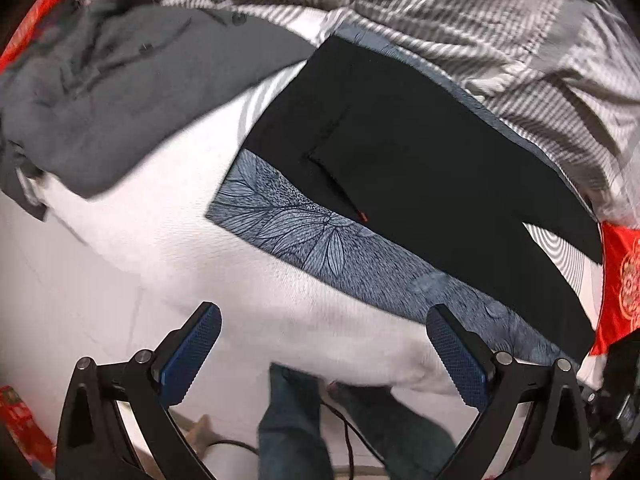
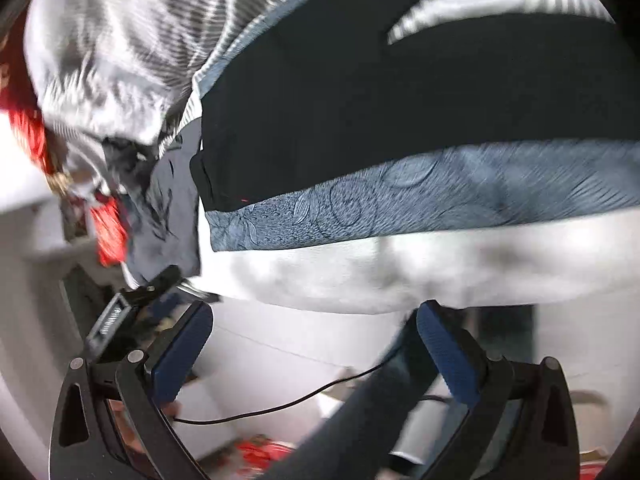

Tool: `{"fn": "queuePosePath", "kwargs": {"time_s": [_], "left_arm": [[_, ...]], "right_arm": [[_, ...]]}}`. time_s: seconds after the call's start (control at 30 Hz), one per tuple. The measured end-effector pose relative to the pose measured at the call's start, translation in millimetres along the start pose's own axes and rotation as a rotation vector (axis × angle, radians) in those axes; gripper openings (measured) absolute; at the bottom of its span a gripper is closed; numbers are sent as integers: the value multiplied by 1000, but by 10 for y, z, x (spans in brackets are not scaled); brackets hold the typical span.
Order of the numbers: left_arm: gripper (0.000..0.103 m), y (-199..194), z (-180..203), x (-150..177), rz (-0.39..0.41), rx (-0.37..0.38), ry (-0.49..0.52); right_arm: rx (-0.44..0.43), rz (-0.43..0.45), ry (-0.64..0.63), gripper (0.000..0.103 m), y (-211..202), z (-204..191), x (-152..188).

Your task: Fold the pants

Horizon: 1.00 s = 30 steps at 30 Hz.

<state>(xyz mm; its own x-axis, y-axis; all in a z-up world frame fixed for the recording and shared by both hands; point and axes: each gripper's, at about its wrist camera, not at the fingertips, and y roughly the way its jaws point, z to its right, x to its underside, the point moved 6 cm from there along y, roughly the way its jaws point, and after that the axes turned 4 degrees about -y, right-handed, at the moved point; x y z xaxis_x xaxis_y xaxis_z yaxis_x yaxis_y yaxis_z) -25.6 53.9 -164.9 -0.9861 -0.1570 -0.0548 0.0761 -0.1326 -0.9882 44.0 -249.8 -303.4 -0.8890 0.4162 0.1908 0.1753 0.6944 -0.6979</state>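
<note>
1. Your left hand-held gripper (image 1: 324,320) is spread wide, grasping nothing.
2. Your right hand-held gripper (image 2: 314,318) is likewise released.
3. The black pants (image 1: 420,152) lie flat on the bed's blue patterned band (image 1: 304,236), legs seemingly parted; the right view is blurred.

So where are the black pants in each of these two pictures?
Left wrist view: the black pants lie spread across the centre and right, the legs running down to the right, above the open left hand-held gripper.
Right wrist view: the pants fill the upper centre and right, above the open right hand-held gripper.
Shared landmark: the blue leaf-patterned cloth runs along the pants' near edge in both.
</note>
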Motion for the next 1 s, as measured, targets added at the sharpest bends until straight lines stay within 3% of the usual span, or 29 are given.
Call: {"fn": "queuePosePath", "kwargs": {"time_s": [0.2, 0.47, 0.53, 0.67, 0.73, 0.77, 0.87, 1.0], "left_arm": [[94, 626, -123, -2, -66, 92, -34], [94, 959, -87, -69, -77, 183, -15], [94, 1001, -79, -90, -80, 203, -22], [94, 1034, -84, -122, -76, 227, -36], [94, 1037, -83, -130, -78, 238, -39], [94, 1038, -89, -136, -80, 243, -43], [94, 1035, -88, -164, -89, 274, -79], [94, 1024, -40, -240, -115, 368, -175]], "right_arm": [[-124, 73, 154, 102, 461, 268, -50], [-212, 166, 253, 98, 727, 612, -177], [-246, 193, 286, 86, 761, 673, -231], [-317, 208, 349, 70, 840, 688, -343], [-368, 202, 371, 44, 857, 626, -398], [-401, 201, 374, 39, 841, 585, -408], [-439, 209, 336, 33, 713, 456, -451], [-473, 210, 301, 29, 566, 333, -456]]}}
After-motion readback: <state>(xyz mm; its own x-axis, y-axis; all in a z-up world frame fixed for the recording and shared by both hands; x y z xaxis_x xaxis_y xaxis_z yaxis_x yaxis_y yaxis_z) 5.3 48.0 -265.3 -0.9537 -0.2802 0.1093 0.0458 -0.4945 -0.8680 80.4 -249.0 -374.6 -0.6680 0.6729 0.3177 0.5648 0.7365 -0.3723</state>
